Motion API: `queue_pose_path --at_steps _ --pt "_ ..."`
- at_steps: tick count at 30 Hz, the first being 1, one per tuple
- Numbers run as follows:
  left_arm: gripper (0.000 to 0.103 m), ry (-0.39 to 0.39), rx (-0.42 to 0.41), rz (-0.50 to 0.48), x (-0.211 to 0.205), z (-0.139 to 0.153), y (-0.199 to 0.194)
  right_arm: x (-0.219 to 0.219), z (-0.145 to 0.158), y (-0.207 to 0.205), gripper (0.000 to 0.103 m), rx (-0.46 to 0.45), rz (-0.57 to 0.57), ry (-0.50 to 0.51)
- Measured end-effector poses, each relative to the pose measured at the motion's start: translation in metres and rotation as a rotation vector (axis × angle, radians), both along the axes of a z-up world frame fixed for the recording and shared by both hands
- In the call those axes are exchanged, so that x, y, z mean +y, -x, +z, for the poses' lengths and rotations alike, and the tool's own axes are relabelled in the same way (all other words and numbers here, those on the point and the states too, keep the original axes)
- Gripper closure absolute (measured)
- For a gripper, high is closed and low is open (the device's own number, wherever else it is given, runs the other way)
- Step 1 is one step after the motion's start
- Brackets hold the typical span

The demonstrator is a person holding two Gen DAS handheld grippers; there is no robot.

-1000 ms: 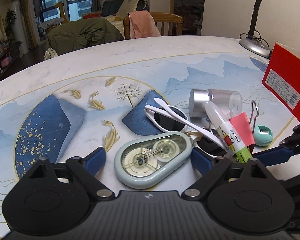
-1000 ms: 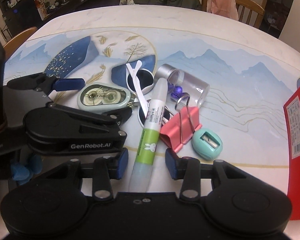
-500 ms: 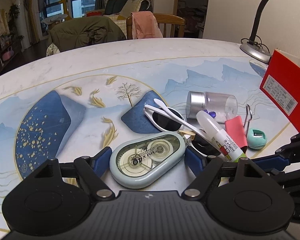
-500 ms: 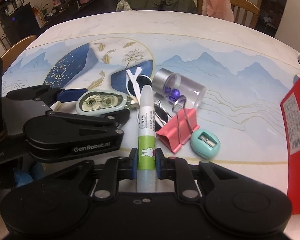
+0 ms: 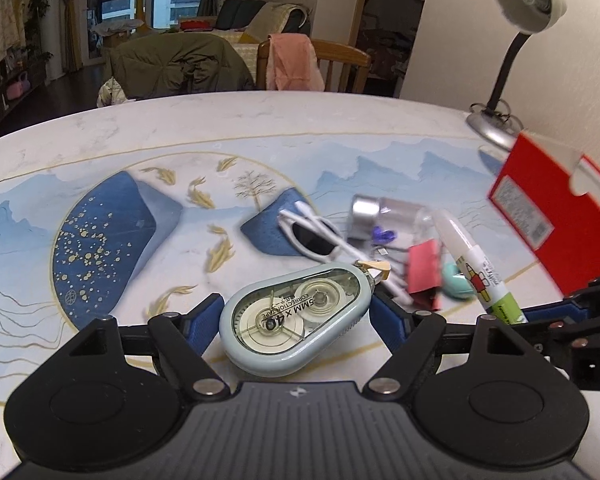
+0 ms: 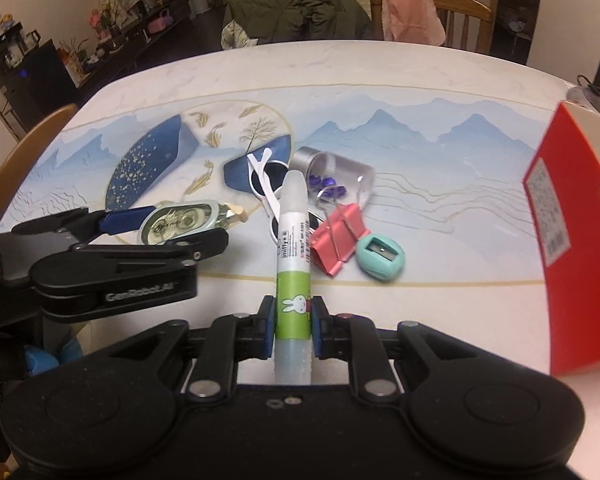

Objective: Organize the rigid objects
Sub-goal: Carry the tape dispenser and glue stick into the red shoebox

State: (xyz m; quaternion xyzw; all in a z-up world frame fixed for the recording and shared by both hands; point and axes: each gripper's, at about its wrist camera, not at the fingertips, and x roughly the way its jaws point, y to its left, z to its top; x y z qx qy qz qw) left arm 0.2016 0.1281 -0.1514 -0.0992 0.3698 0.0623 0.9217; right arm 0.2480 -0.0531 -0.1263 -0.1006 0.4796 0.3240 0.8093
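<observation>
**Both hands loaded for sorting**

The left hand-held gripper (image 5: 296, 312) clamps the correction tape (image 5: 296, 316) across its width; the right hand-held gripper (image 6: 293, 326) pinches the glue pen (image 6: 293, 264) near its base. Both are lifted above the tabletop (image 6: 440, 92), probably bound for the red box (image 6: 580, 236) at right.

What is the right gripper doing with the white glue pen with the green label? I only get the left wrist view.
Observer: The right gripper is shut on the white glue pen, with its pads on the green label's rabbit picture.
Operator: Which way up is the teal oval pencil sharpener?
Observer: The sharpener lies with its blade slot up, right beside the pink metal binder clip.
Operator: Is there anything off the table on the far side from the red box?
Observer: Yes, a wooden chair back stands by the table edge at the picture's left.
</observation>
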Motion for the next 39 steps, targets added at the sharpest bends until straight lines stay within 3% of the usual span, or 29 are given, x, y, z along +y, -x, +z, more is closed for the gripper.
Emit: queue_pose_path --at_steps 12,23,39 --pt "0.024 0.081 -0.054 -0.058 -0.032 0.066 0.018 -0.051 0.05 0.01 0.087 -0.019 -0.047 -0.096" --pt "0.024 0.062 -0.107 -0.136 -0.093 0.108 0.007 -0.116 0.078 -0.009 0.087 -0.063 -0.134 -0.142" --pt "0.024 -0.008 -0.114 -0.256 -0.214 0.122 -0.053 -0.228 0.086 -0.067 0.086 -0.115 -0.255 -0.148"
